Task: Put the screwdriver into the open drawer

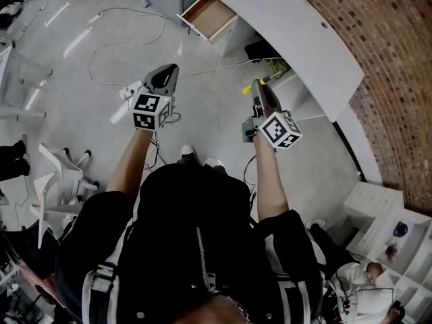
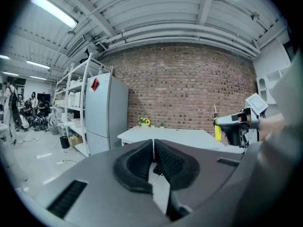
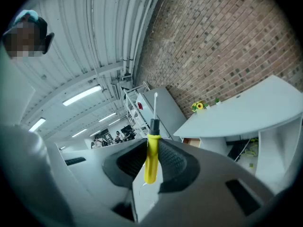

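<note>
A yellow-handled screwdriver [image 3: 151, 156] with a black collar and thin metal shaft stands upright, clamped in my right gripper [image 3: 151, 151]. In the head view its yellow handle [image 1: 247, 89] shows at the tip of the right gripper [image 1: 258, 93]. The open drawer [image 1: 208, 16], wooden inside, juts from a white cabinet under the white desk [image 1: 290, 32], well ahead of both grippers. My left gripper [image 1: 165, 77] is shut with nothing in it, its pads [image 2: 142, 162] meeting. The left gripper view shows the right gripper [image 2: 236, 124] with the screwdriver [image 2: 217, 128] off to the right.
Cables [image 1: 128, 42] trail over the grey concrete floor ahead. A brick wall [image 1: 385, 59] runs behind the desk. White shelving [image 1: 385, 228] and a seated person [image 1: 358, 275] are at the lower right. A grey fridge [image 2: 104, 112] and racks [image 2: 71, 108] stand at left.
</note>
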{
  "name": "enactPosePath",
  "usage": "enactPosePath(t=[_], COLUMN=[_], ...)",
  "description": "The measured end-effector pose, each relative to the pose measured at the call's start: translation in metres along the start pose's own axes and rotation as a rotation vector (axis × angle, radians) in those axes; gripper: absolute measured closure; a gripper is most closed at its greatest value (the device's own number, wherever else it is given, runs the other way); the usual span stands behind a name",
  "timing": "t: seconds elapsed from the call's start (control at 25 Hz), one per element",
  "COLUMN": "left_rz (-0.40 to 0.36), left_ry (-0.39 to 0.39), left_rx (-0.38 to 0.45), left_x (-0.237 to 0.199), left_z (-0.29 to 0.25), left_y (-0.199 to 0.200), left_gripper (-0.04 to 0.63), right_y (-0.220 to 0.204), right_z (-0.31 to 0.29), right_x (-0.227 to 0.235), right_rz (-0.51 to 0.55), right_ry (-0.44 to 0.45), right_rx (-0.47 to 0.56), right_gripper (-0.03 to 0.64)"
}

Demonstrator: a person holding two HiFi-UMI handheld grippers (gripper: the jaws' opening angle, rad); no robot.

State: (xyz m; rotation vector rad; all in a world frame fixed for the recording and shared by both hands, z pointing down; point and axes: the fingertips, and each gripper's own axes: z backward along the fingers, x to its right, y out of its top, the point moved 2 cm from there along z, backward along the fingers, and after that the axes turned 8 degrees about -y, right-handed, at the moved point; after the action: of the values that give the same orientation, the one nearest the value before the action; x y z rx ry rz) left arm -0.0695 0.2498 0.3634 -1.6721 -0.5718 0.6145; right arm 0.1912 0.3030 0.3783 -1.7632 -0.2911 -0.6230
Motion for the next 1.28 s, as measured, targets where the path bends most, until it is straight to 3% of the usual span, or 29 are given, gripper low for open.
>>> enactPosePath(t=[0.56,1.28], left_rz=[0.013,0.029], left_ry=[0.036,0.066], left_rx=[-0.019,-0.024], left_x=[-0.001,-0.074], left_z=[0.019,0.02], left_y=[-0.017,-0.013], left_gripper=[0.565,0.565], right_y=[-0.024,-0.038], right_z=[-0.009,-0.089], right_x=[-0.016,-0.053], right_rz=[0.002,-0.056], right_ry=[0.057,0.094], right_rx=[-0.052,-0.094], right_gripper=[0.535,0.535])
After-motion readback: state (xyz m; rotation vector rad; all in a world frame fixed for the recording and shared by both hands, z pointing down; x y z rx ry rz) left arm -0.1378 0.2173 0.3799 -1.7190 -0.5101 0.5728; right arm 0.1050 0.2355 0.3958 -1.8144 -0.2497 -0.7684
